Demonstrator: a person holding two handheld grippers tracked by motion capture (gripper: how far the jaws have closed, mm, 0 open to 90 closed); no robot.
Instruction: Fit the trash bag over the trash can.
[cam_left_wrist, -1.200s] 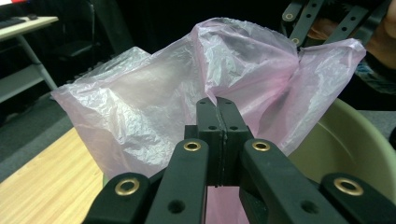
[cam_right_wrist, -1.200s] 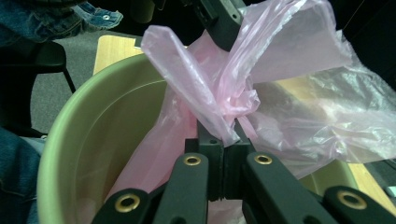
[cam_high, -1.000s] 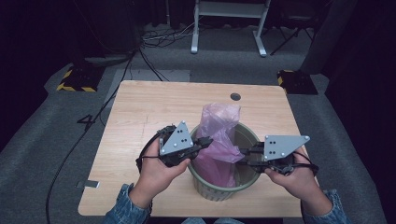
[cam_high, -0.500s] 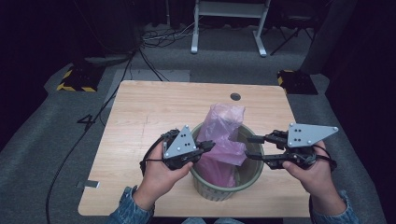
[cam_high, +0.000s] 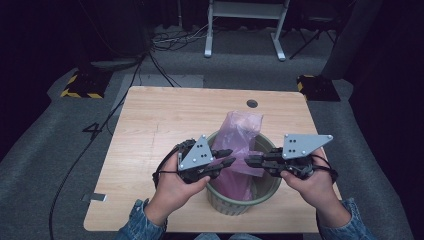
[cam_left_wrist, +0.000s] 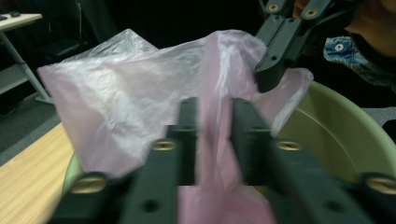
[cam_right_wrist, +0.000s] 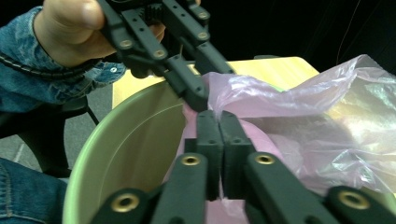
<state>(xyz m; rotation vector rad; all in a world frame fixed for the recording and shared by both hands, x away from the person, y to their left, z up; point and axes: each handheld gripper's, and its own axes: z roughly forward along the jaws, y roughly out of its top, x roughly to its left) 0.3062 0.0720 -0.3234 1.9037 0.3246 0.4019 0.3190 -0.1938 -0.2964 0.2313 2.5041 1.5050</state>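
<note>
Pink bag (cam_high: 239, 145) half in the green bin (cam_high: 265, 187), and we were mid-handoff.
Our right gripper (cam_right_wrist: 216, 122) had just snapped its jaws together on a fold of film, while our left gripper (cam_left_wrist: 214, 116) had just opened, film loose between its jaws. One thin pinch, so a tug could've torn it or slipped.

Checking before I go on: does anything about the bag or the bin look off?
The pink bag is not seated: it stands bunched up out of the green bin, its edge not folded over the rim. The bin itself stands upright, and nothing has spilled on the table.
</note>
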